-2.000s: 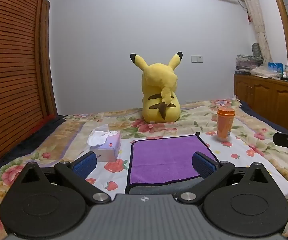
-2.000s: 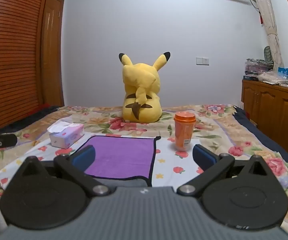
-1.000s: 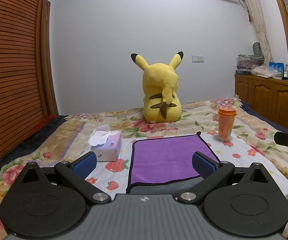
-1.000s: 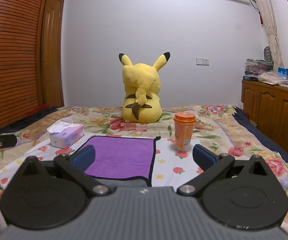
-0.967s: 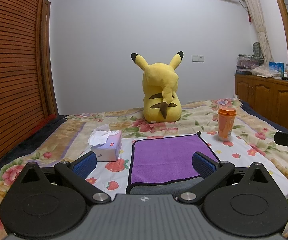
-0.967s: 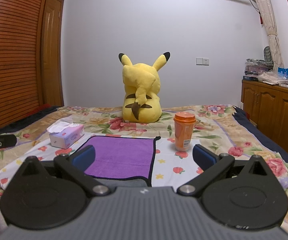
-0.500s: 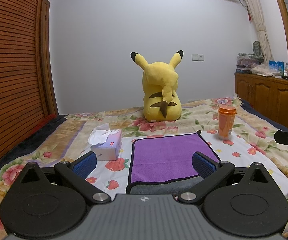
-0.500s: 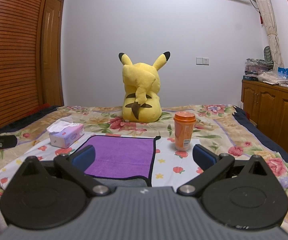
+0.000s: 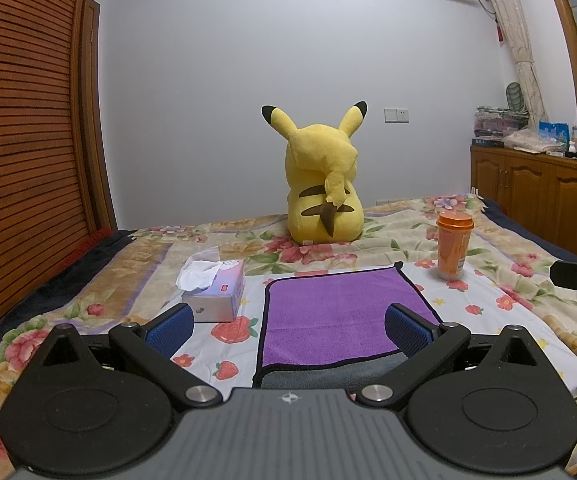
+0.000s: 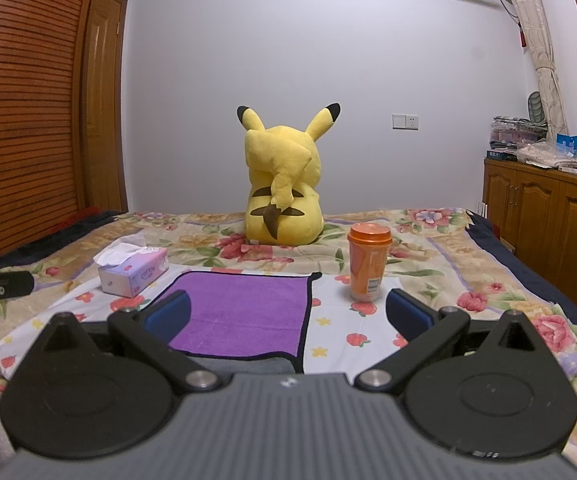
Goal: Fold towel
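Note:
A purple towel [image 9: 338,312] with a black edge and a grey underside lies on the flowered bed, its near edge turned over to show grey. It also shows in the right wrist view [image 10: 244,312]. My left gripper [image 9: 288,326] is open and empty, held just above the bed in front of the towel's near edge. My right gripper [image 10: 288,314] is open and empty, in front of the towel's near right corner. Each gripper's tip shows at the edge of the other's view.
A tissue box [image 9: 216,290] stands left of the towel. An orange cup [image 9: 453,246] stands at its far right corner, also in the right wrist view [image 10: 368,266]. A yellow plush toy [image 9: 322,196] sits behind. A wooden cabinet [image 9: 540,196] lines the right wall.
Both grippers have barely moved. The left view has drifted slightly. Both stay open and the towel lies as before.

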{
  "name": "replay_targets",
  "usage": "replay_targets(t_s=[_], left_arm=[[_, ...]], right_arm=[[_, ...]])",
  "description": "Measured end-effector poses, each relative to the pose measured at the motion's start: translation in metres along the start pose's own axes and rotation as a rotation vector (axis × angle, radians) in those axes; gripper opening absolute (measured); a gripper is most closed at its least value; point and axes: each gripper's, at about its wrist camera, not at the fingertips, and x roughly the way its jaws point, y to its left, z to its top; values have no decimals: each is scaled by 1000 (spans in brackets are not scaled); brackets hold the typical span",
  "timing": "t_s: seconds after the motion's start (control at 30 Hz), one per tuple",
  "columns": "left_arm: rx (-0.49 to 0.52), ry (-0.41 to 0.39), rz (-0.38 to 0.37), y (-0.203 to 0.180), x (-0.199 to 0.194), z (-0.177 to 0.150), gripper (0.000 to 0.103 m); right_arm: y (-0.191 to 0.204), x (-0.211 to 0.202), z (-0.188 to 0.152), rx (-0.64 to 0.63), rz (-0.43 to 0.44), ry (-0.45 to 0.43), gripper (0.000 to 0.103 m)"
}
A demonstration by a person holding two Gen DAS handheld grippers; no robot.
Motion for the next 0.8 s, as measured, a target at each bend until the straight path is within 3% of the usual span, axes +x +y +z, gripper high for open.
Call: replay_targets(t_s=[0.8], left_arm=[[13,28,-5,5,3,-8,103]], right_arm=[[-1,10,-4,0,-6,26,103]])
